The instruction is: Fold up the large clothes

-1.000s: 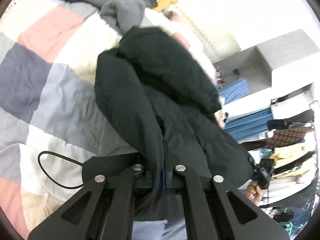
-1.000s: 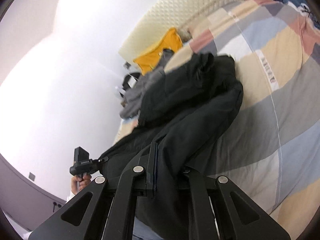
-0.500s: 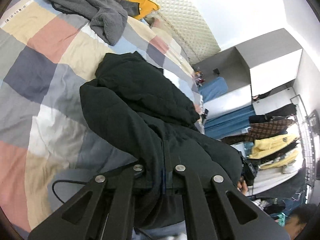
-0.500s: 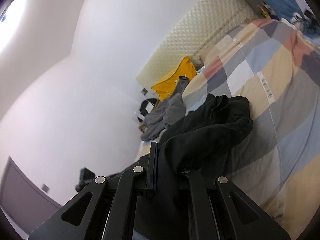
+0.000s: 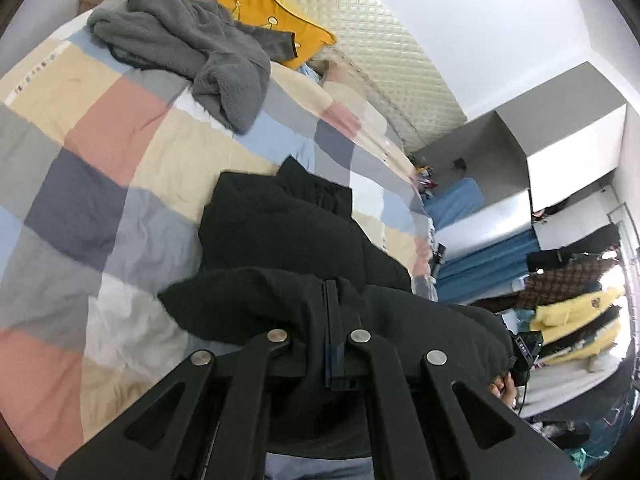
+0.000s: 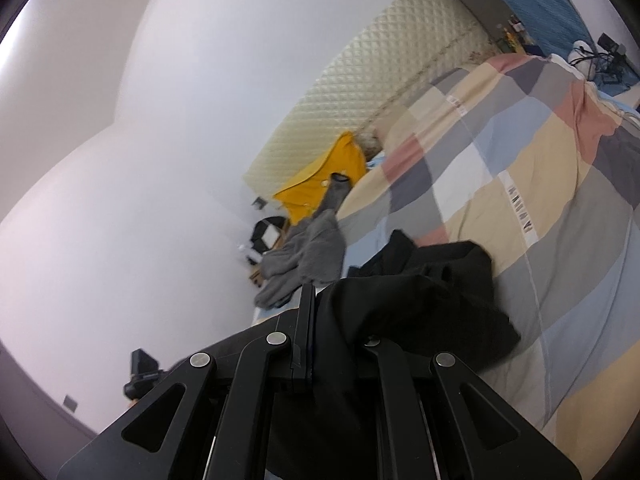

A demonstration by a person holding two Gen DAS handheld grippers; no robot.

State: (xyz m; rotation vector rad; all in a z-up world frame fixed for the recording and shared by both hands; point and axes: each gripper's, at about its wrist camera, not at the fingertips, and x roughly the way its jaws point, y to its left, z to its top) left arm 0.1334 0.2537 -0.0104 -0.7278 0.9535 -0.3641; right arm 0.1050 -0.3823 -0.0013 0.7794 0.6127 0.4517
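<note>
Left wrist view: the left gripper (image 5: 331, 336) is clamped on the black jacket (image 5: 280, 240), which fills the lower centre over the quilt (image 5: 100, 160). A grey fleece (image 5: 192, 48) lies upper left.

Right wrist view: the right gripper (image 6: 310, 344) pinches the jacket (image 6: 420, 304) at lower centre.

Left gripper (image 5: 331, 336) at bottom centre of frame, fingers pressed together, pinching fold of black jacket (image 5: 280, 248). Jacket bunched from centre toward lower right, lying on checked quilt (image 5: 100, 168) filling left half. Grey fleece garment (image 5: 200, 52) crumpled at upper left, yellow pillow (image 5: 276, 20) behind it against quilted headboard (image 5: 384, 48). Right gripper (image 5: 524, 354) at lower right edge, partly hidden behind jacket. Hanging clothes (image 5: 576, 304) at right.
</note>
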